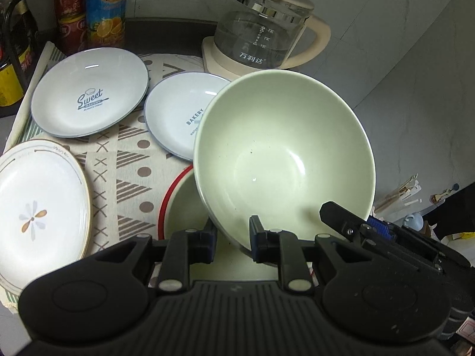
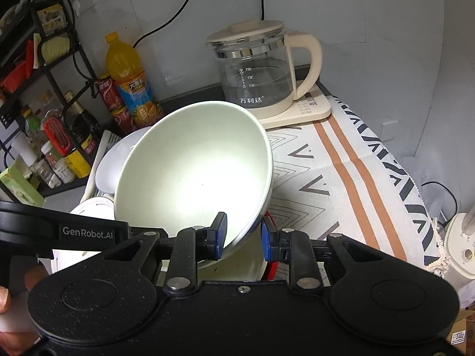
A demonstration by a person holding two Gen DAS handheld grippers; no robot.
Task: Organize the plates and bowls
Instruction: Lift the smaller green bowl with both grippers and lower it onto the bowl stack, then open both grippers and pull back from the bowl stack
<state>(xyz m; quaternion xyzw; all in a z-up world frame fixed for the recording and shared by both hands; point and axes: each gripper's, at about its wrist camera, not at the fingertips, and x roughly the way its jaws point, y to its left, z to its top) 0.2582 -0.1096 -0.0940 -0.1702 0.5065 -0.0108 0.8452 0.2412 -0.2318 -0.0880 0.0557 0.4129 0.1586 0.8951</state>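
Bowl in hand: a pale green bowl (image 1: 282,154), tilted, lifted just above a second bowl with a red rim (image 1: 178,204) on the patterned cloth (image 1: 130,160).
Left gripper (image 1: 231,237): jaws narrow, closed on the near rim of the green bowl.
Right gripper (image 2: 243,237): jaws narrow, clamped on the same rim from the other side.
Handling: glazed ceramic, I judge it heavy, stiff, slippery and easy to chip; the rim is the only good place to hold, and two grips keep it steady.
Bowls: two.
Plates: three; two pale blue plates (image 1: 89,92), one white plate with a flower (image 1: 38,207).
Kettle (image 1: 264,29): one, behind the bowl.
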